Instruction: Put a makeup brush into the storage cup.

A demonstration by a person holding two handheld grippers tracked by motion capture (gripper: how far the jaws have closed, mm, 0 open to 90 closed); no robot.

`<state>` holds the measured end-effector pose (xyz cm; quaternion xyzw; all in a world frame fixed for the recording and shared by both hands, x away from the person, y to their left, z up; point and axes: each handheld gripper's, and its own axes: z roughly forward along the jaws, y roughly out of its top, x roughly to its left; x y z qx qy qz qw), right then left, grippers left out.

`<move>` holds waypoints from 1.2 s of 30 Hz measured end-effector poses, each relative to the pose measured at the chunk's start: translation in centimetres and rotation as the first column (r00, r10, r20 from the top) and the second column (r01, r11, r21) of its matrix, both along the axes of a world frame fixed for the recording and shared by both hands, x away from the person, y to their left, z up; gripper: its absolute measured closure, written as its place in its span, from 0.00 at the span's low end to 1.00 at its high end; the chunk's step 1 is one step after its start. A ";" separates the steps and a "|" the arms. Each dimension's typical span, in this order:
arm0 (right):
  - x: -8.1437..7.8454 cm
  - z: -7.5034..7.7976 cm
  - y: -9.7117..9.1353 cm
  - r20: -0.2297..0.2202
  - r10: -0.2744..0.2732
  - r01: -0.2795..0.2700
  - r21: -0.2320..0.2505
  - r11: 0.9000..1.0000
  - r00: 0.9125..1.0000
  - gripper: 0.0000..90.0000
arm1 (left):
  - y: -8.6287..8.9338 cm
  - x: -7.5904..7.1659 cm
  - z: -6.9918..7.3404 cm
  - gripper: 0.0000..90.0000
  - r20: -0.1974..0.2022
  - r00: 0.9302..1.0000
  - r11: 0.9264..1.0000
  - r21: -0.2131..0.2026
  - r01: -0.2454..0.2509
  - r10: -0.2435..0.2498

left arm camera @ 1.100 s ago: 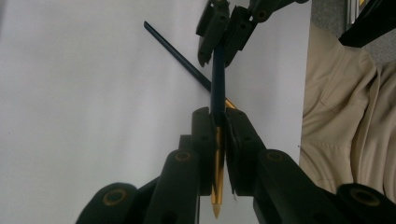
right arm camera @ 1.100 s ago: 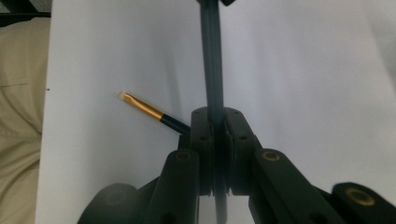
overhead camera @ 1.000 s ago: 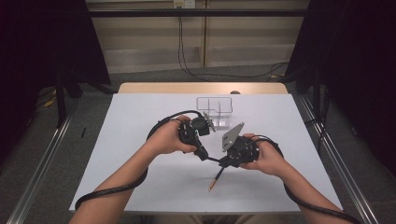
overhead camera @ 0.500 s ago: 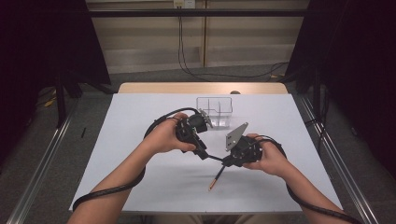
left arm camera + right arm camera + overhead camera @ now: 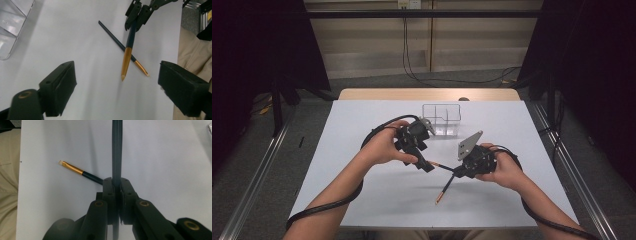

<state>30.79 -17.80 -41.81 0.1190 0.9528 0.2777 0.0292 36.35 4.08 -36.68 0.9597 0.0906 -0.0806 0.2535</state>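
Pinching the dark-handled, gold-ferruled paintbrush (image 5: 444, 190) near its upper end, the right gripper (image 5: 458, 174) is pressed tight on it, leaving the tip hanging toward 7 o'clock over the white table (image 5: 362, 150). That long overhang could swivel in the pads. It crosses the thinner flat-tipped brush (image 5: 112, 37) lying beneath (easily nudged). The left gripper (image 5: 428, 166) has just been opening, with nothing between its jaws; closing carelessly might catch both brushes.

left hand-held gripper (image 5: 426, 165) jaws just opened wide, nothing between them, released brush (image 5: 446, 186)
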 end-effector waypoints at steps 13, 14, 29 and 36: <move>-0.1 -0.2 -0.6 -0.009 -0.028 0.028 0.045 0.999 1.000 0.94 | 2.2 -0.5 -0.4 0.10 0.068 0.996 0.974 -0.225 -0.039 0.056; -0.2 -0.3 -0.6 -0.012 -0.038 0.038 0.051 0.998 0.999 0.94 | 2.5 -0.6 -0.7 0.09 0.060 0.996 0.964 -0.263 -0.047 0.065; -0.2 -0.3 -1.2 -0.015 -0.101 0.102 0.181 0.978 0.995 0.94 | 3.6 -0.5 -1.7 0.08 0.040 0.988 0.906 -0.405 -0.122 0.151; -0.2 0.0 -1.5 -0.021 -0.150 0.150 0.271 0.951 0.989 0.94 | 3.8 -0.3 -2.2 0.08 0.025 0.985 0.877 -0.459 -0.141 0.171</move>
